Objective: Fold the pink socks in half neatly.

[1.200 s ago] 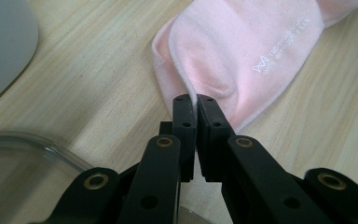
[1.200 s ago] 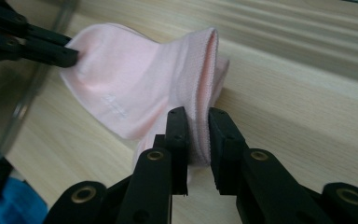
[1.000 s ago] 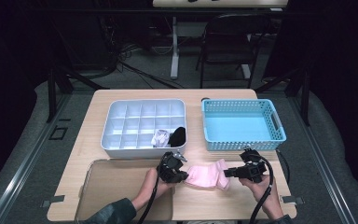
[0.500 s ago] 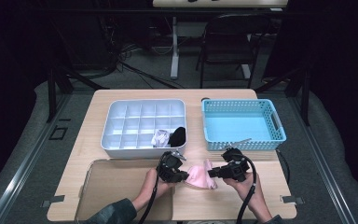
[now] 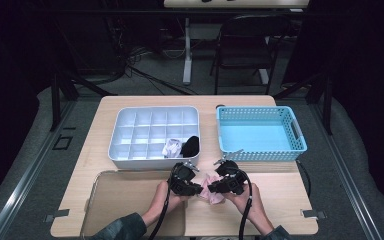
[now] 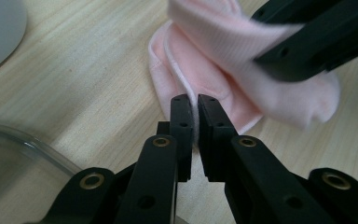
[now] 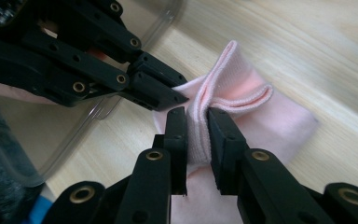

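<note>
We count one pink sock [image 5: 211, 190] | two grippers on it: left gripper [image 5: 196, 188], right gripper [image 5: 215, 187] | beyond the sock, one white divided tray [image 5: 125, 131] holding two bundles, one white [image 5: 172, 148], one black [image 5: 190, 145] | one blue basket [image 5: 260, 135] | one clear tray [image 5: 115, 192] left of the sock

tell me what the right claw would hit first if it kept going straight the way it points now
Probably the left claw. The right claw, shut on the pink sock, points at the left claw's tips just past the fold, though depth is hard to judge.
</note>
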Tool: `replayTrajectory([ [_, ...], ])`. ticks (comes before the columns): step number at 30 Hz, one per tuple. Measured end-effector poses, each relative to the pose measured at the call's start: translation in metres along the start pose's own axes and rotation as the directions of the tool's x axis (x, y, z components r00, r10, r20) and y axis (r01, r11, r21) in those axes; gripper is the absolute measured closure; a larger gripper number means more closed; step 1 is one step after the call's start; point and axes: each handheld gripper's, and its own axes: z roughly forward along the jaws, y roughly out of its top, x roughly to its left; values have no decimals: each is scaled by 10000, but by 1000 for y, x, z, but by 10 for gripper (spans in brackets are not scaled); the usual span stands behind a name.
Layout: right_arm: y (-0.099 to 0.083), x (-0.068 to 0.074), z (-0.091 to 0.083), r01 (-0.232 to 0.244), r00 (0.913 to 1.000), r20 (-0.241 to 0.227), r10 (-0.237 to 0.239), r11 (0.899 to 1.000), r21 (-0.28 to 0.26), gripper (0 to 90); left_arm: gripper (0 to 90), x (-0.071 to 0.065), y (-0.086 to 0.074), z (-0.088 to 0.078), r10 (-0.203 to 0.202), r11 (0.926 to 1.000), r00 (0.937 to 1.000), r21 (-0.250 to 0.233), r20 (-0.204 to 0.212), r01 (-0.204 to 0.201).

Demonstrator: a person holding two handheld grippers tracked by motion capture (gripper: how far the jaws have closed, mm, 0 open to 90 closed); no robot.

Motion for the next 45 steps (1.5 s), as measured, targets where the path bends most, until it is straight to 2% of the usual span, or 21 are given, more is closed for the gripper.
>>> replayTrajectory([
  [4, 0, -2, 7, 251, 9991, -349, -255, 9996, -114, 734, 810, 0, 0, -1, -65, 10000, 9999, 12, 95, 65],
  [8, -3, -4, -5, 335, 9973, -624, -388, 9958, -850, 600, 778, 0, 0, -4, -55, 10000, 9998, 8, 181, 55],
  [10, -6, -6, -11, 364, 9962, -748, -445, 9937, -1057, 579, 769, 0, 0, -6, 13, 10000, 9999, 30, 135, -14],
  [12, -9, -9, -17, 269, 9973, -645, -354, 9914, -1278, 580, 749, 0, 0, -9, 21, 10000, 9999, 40, 133, -22],
  [15, -14, -13, -19, 67, 9983, -563, -143, 9911, -1328, 587, 712, 1, -2, -18, -1, 10000, 10000, 65, 19, 0],
  [18, -21, -19, -21, -35, 9999, -109, 22, 9931, -1174, 589, 700, 2, -3, -30, -78, 9997, 9998, -236, -180, 74],
  [21, -28, -24, -23, -404, 9987, 272, 436, 9932, -1095, 589, 678, 1, -2, -37, -115, 9977, 9995, -665, -287, 96],
  [25, -32, -28, -24, -805, 9949, 532, 862, 9917, -1005, 583, 655, -8, 4, -35, 76, 9953, 9997, -964, -220, -97],
  [26, -32, -29, -23, -849, 9938, 643, 908, 9924, -895, 578, 668, -10, 5, -34, 105, 9944, 9998, -1049, -164, -122],
  [29, -34, -30, -18, -1085, 9917, 606, 1133, 9910, -780, 571, 715, -18, 9, -33, 516, 9906, 9985, -1261, -173, -534],
  [30, -34, -30, -16, -1135, 9909, 635, 1185, 9905, -773, 574, 749, -20, 10, -32, 710, 9891, 9975, -1296, -7, -705],
  [31, -34, -30, -14, -1165, 9910, 585, 1204, 9910, -666, 575, 775, -20, 10, -31, 844, 9884, 9964, -1278, 113, -823],
  [34, -34, -30, -8, -1247, 9899, 610, 1276, 9909, -503, 578, 838, -22, 9, -24, 989, 9908, 9951, -930, -13, -985],
  [36, -34, -32, -6, -1217, 9905, 612, 1231, 9922, -267, 576, 852, -19, 7, -16, 1002, 9936, 9950, -517, 6, -1000],
  [39, -34, -33, -2, -1460, 9874, 563, 1480, 9886, -376, 572, 853, -17, 4, -9, 976, 9951, 9952, -186, 18, -975],
  [41, -34, -35, 0, -1464, 9880, 466, 1474, 9889, -236, 561, 852, -17, 3, -6, 1014, 9948, 9948, -55, -115, -1014],
  [45, -34, -39, 2, -1689, 9850, 306, 1698, 9852, -301, 558, 854, -16, 1, -4, 1031, 9946, 9944, -86, -220, -1033],
])
